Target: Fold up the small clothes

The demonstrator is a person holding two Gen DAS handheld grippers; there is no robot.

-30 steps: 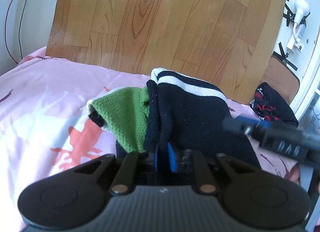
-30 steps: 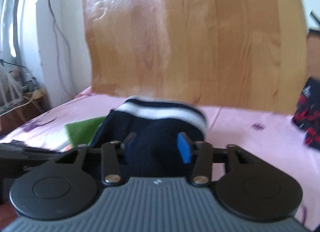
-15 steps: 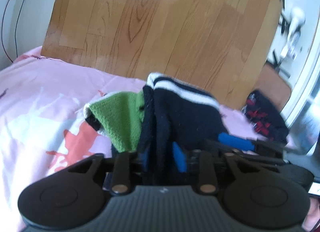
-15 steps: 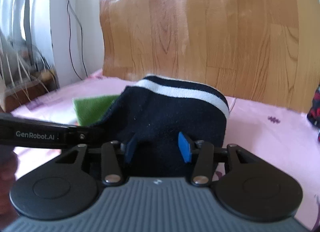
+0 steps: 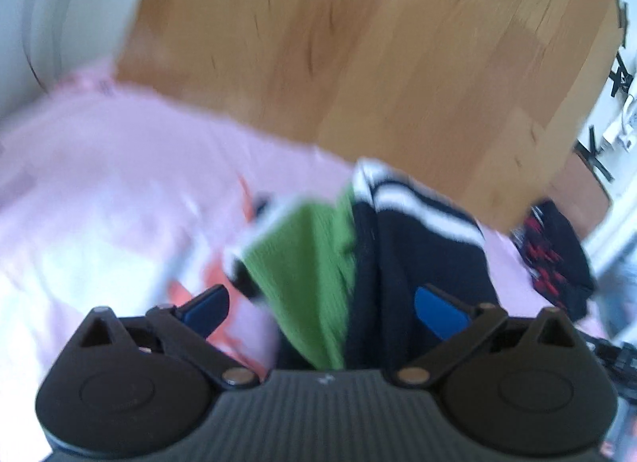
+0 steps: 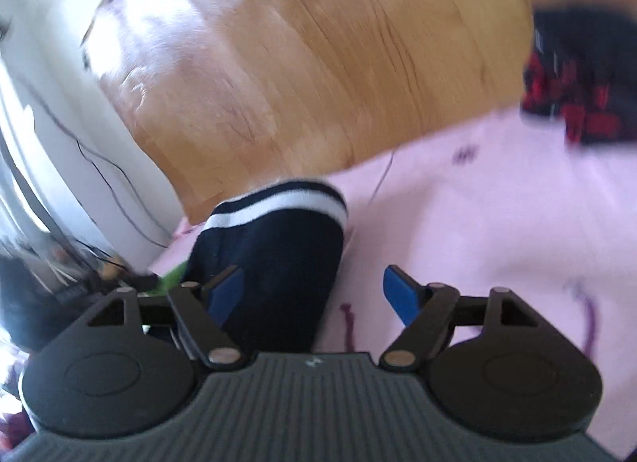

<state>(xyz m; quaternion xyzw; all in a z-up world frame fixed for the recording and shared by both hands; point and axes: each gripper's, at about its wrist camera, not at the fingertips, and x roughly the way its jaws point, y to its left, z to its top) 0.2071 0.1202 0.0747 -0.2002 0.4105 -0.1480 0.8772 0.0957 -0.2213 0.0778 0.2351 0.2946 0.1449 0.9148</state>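
Left wrist view: the left gripper [image 5: 322,308] has its jaws spread wide, holding nothing. The sock [image 5: 414,263], navy with a white stripe and a green part, lies on the pink bedsheet [image 5: 119,183] between and ahead of the jaws. Pulling straight back should keep the fold intact. A second ago these jaws pinched the sock.

Right wrist view: the right gripper [image 6: 314,297] is also spread, the sock beside its left finger, probably untouched given the blur. Earlier it straddled the sock more narrowly.
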